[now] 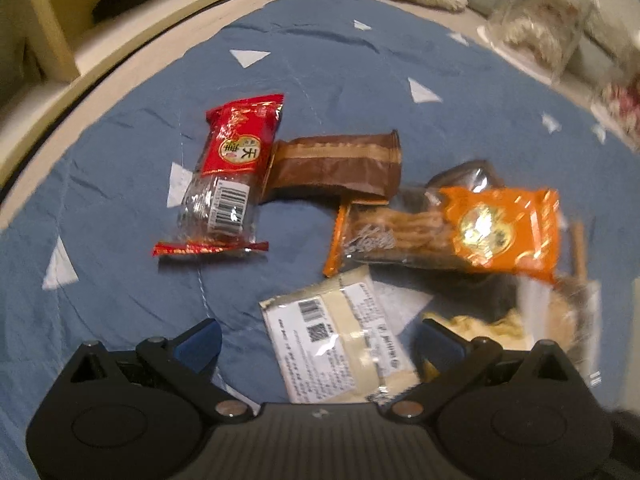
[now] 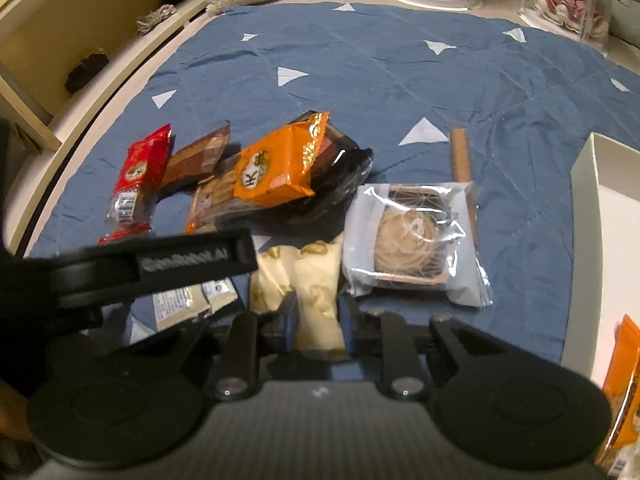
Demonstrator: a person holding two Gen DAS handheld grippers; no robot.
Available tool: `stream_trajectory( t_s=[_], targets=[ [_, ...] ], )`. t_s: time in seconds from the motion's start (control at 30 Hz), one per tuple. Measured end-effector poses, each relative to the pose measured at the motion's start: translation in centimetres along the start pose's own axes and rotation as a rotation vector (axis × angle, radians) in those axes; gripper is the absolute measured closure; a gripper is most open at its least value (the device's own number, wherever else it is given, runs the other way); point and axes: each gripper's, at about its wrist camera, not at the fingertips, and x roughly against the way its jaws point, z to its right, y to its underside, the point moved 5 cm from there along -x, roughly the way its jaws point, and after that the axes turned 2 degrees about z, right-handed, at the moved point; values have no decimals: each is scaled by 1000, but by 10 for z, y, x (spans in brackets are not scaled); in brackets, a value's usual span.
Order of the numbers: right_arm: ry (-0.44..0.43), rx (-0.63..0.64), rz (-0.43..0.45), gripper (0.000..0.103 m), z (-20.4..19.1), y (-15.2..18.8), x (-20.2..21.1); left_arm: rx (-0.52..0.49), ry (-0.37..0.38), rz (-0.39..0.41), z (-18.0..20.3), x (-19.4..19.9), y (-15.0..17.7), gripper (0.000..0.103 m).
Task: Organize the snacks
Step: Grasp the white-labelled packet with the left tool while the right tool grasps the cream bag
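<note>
1. Blurring smears the right side of the left wrist view, so the orange packet (image 1: 480,232) and the clear wrappers under it are hard to read; the frame's right edge cuts off what lies beyond.
2. Cut off at the right edge of the right wrist view are a white box (image 2: 592,184) and another orange wrapper (image 2: 624,392) at lower right.
3. Crossing the lower left of the right wrist view, the left gripper's black body (image 2: 160,268) hides most of the white labelled packet (image 1: 340,340).
4. Left gripper (image 1: 320,340) tilts steeply down over the blue cloth (image 1: 360,80), jaws spread wide either side of that packet, not pressing it.
5. Right gripper (image 2: 318,320), also tilted down, is clamped on the pale yellow snack bag (image 2: 316,304) at bottom centre.
6. Red packet (image 1: 232,168) and brown packet (image 1: 336,164) lie mid-frame; a clear-wrapped pastry (image 2: 412,240) sits right of the yellow bag.
</note>
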Motion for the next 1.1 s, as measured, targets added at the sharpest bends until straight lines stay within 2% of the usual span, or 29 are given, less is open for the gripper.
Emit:
stream_trajectory(
  t_s=[0.13, 0.2, 0.27, 0.37, 0.47, 0.5, 0.57, 0.67, 0.83, 1.1],
  targets=[
    [-9, 3, -2, 77, 1, 0, 1, -118, -76, -8, 4, -4, 2, 0],
    [-22, -4, -5, 76, 3, -1, 1, -138, -93, -14, 1, -2, 3, 0],
    [-54, -21, 3, 70, 4, -2, 0, -134, -112, -31, -6, 1, 4, 0],
    [-79, -23, 7, 54, 4, -2, -3, -139, -102, -38, -16, 3, 5, 1],
    [-81, -37, 4, 51, 2, -2, -10, -137, -59, -41, -23, 4, 5, 12],
    [-80, -40, 2, 53, 1, -3, -12, -141, -47, -39, -23, 5, 5, 15],
    [-74, -39, -4, 71, -1, -3, -15, -165, -21, -29, -22, 7, 4, 29],
    [-67, -47, 0, 76, -2, -3, -15, -186, 5, -13, -21, 9, 2, 39],
    [-56, -20, 12, 78, -7, -2, -9, -205, 43, 7, -25, 12, -3, 44],
    [-69, -14, 64, 79, -8, -3, 13, -179, 92, 61, -31, 42, -4, 45]
  ],
)
